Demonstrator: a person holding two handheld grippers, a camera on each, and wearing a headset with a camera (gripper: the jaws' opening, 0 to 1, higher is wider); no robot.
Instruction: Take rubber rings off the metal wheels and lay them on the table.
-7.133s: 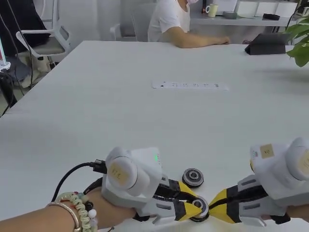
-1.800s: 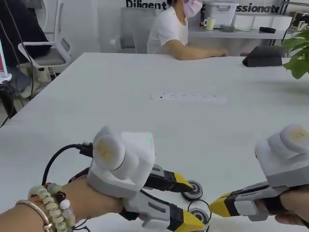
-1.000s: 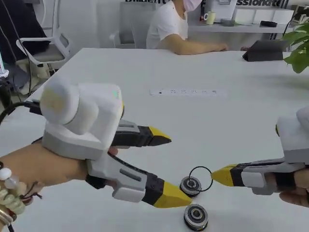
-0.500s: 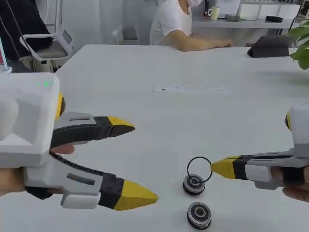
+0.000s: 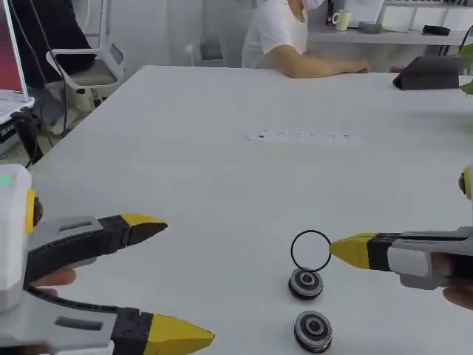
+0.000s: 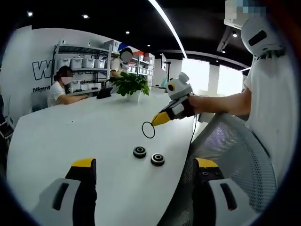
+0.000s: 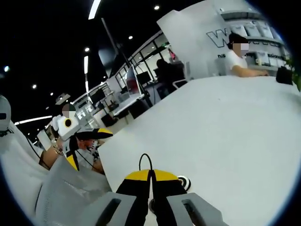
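Note:
My right gripper (image 5: 332,250) is shut on a thin black rubber ring (image 5: 293,250) and holds it upright just above the white table (image 5: 222,148). Two metal wheels lie flat below it, one (image 5: 306,283) right under the ring and one (image 5: 313,330) nearer me. In the right gripper view the ring (image 7: 140,162) rises from the closed jaws (image 7: 150,173), with a wheel (image 7: 183,181) beside them. My left gripper (image 5: 190,281) is open and holds nothing, well left of the wheels. The left gripper view looks past its spread jaws at the wheels (image 6: 139,151) (image 6: 157,159) and the ring (image 6: 142,129).
A white power strip (image 5: 303,136) lies mid-table. A person in a white shirt (image 5: 284,37) sits at the far edge, near a dark pouch (image 5: 432,72). An office chair (image 5: 81,66) stands at the far left corner.
My left gripper has let go of the wheel, opened wide and drawn back to the left. The right gripper has lifted the ring off the wheels and holds it a little higher.

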